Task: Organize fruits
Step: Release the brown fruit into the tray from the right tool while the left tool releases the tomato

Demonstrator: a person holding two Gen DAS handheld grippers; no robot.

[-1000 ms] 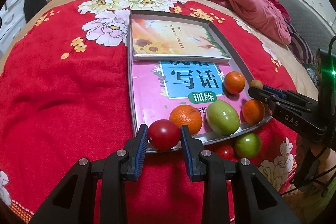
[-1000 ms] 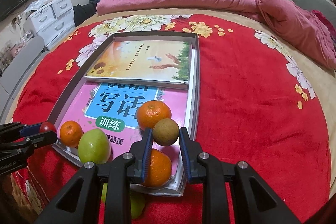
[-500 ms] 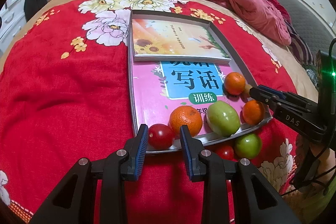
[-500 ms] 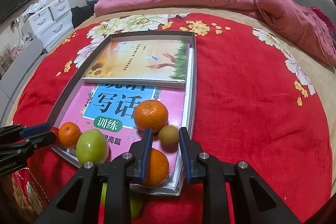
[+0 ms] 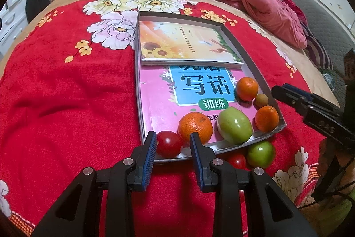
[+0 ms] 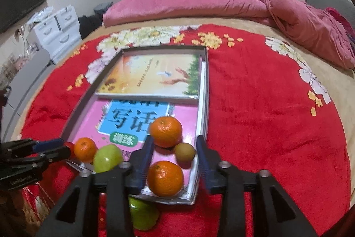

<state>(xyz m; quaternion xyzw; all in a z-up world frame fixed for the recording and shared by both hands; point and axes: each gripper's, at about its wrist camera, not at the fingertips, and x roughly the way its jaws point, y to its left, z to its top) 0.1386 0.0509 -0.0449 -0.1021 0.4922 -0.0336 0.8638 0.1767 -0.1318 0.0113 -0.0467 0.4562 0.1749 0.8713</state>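
Left wrist view: the left tongs (image 5: 172,146) stand at lower centre, slightly parted around a red tomato (image 5: 169,144) that sits in the near left corner of a shallow grey tray (image 5: 255,59) on the red floral bed. One blue pad looks to touch the tomato, the other stands clear, so the grip reads as released. To finish this step well, the tongs should likely back straight out without nudging the round fruit, which could roll. Beside it lie a large orange (image 5: 195,127), a green apple-like fruit (image 5: 235,126), two smaller oranges and a small brown fruit (image 5: 261,100). A second tomato (image 5: 237,160) and a small green fruit (image 5: 261,154) wait on the bed, outside the tray.

Right wrist view: the right tongs (image 6: 174,149) are opening at lower centre; the brown fruit rests on the pink book (image 6: 88,132) between the pads, touched by neither. Lifting clear before swinging away seems wise.

Writing: the pink book's blue panel reads "写话", its green oval "训练". The right tongs' body, at the left view's right edge, bears letters too blurred to read.
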